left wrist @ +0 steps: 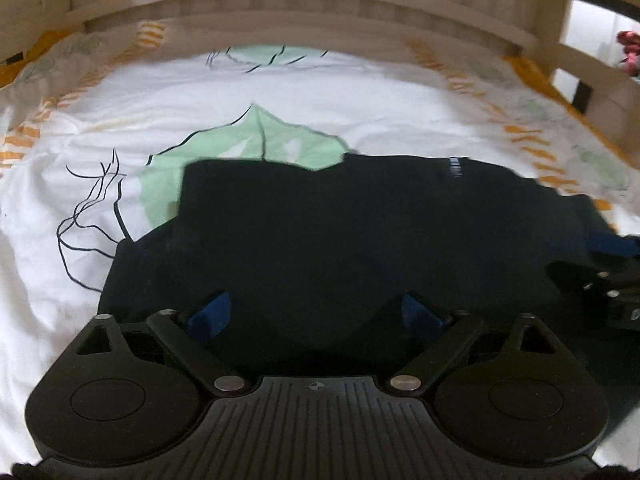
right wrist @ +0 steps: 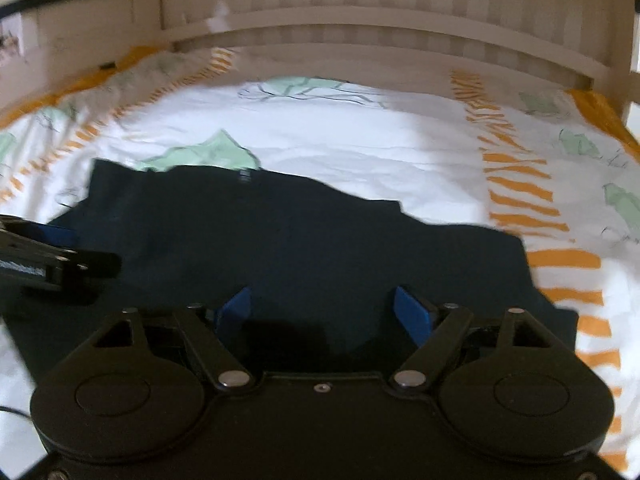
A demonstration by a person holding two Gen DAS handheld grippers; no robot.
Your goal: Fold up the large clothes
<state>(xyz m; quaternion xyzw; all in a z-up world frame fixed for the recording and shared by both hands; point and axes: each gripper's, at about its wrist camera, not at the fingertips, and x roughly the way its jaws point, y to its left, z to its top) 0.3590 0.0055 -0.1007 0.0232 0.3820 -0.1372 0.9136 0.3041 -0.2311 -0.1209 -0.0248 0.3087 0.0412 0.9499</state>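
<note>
Both claws, left (left wrist: 316, 314) and right (right wrist: 324, 312), spread wide and holding nothing, hover over a dark folded garment (left wrist: 320, 232) lying on a leaf-printed white bedsheet (left wrist: 280, 92), before a wooden headboard (left wrist: 304, 4).

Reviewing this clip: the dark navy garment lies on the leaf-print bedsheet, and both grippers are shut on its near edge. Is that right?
Not quite. The dark navy garment does lie on the leaf-print bedsheet, but neither gripper is shut. The left wrist view shows the left gripper with its jaws spread wide, and the right wrist view shows the right gripper just as open, gripping nothing.
</note>
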